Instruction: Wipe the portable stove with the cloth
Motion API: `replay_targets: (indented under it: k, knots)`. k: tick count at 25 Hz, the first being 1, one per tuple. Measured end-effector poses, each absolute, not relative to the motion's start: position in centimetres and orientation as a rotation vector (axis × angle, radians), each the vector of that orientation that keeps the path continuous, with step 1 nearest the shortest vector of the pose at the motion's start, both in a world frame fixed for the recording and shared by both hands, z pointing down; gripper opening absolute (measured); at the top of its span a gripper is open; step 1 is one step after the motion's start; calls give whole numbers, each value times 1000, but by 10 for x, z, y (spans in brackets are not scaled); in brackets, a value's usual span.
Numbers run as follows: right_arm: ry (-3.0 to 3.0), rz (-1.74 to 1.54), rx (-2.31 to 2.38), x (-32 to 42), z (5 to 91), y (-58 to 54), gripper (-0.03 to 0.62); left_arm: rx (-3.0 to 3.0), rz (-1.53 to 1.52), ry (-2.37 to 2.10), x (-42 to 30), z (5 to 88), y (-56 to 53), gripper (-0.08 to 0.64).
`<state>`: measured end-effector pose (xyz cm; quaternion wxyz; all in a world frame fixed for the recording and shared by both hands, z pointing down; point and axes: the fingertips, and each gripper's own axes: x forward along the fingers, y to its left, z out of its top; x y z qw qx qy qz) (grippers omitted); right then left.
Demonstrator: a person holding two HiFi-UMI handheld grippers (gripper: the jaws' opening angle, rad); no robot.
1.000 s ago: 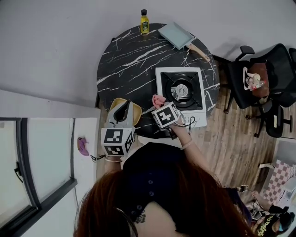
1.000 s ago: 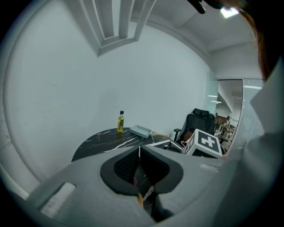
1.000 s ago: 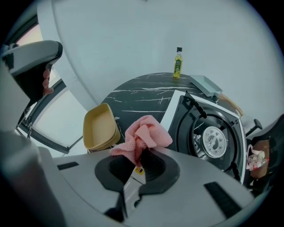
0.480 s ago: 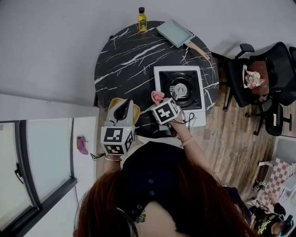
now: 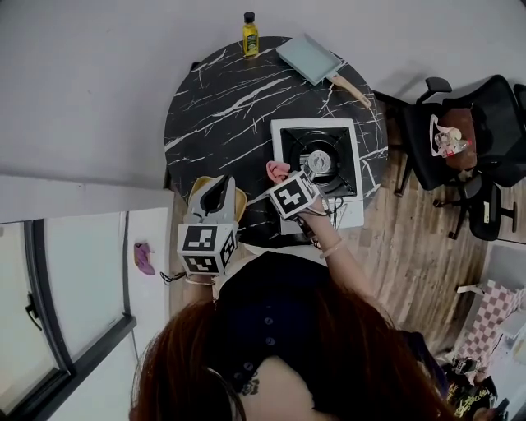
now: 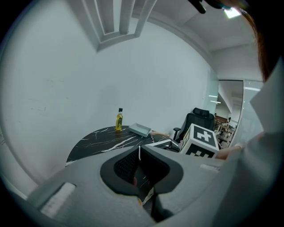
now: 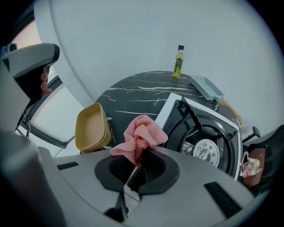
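Barely anything has shifted in the last second. The right gripper [image 5: 283, 182] has crept a little farther in toward the stove [image 5: 319, 159], and the left gripper [image 5: 218, 191] has kept its place at the near left edge of the table [image 5: 222, 107].

The right gripper's jaws are pressed together on a pink cloth [image 7: 140, 135]. The cloth bunches up out of them in a loose wad. From the head view the cloth [image 5: 277, 170] sits just beside the stove's left side, toward its near corner. Whether it touches the white casing cannot be told. In the right gripper view the stove [image 7: 205, 148] lies to the right of the cloth, with its black grate and round burner in plain sight.

The left gripper [image 6: 140, 153] has its jaws closed tip to tip with nothing between them. It hangs over a yellow tray [image 5: 239, 197] at the near left rim of the table. The right gripper [image 7: 138, 160] sees that tray [image 7: 91, 126] to its left.

At the far edge of the table stands a small yellow bottle [image 5: 250, 23] with a dark cap. A flat grey-blue pan [image 5: 311, 59] with a wooden handle lies to its right, beyond the stove. Both also show in the left gripper view, the bottle [image 6: 119, 119] upright and the pan [image 6: 140, 129] just right of it. Black office chairs [image 5: 485, 123] stand on the wooden floor to the right, well apart from the table.
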<state>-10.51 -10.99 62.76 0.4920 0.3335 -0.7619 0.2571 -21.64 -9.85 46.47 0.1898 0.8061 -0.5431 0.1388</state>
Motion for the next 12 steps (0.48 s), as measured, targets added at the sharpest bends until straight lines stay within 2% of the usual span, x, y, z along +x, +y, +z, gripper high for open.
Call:
replay_targets:
  k: [12]
  knots:
    - [-1850, 588, 836, -103, 624, -134, 32, 2268, 388, -1500, -208, 471, -111, 14]
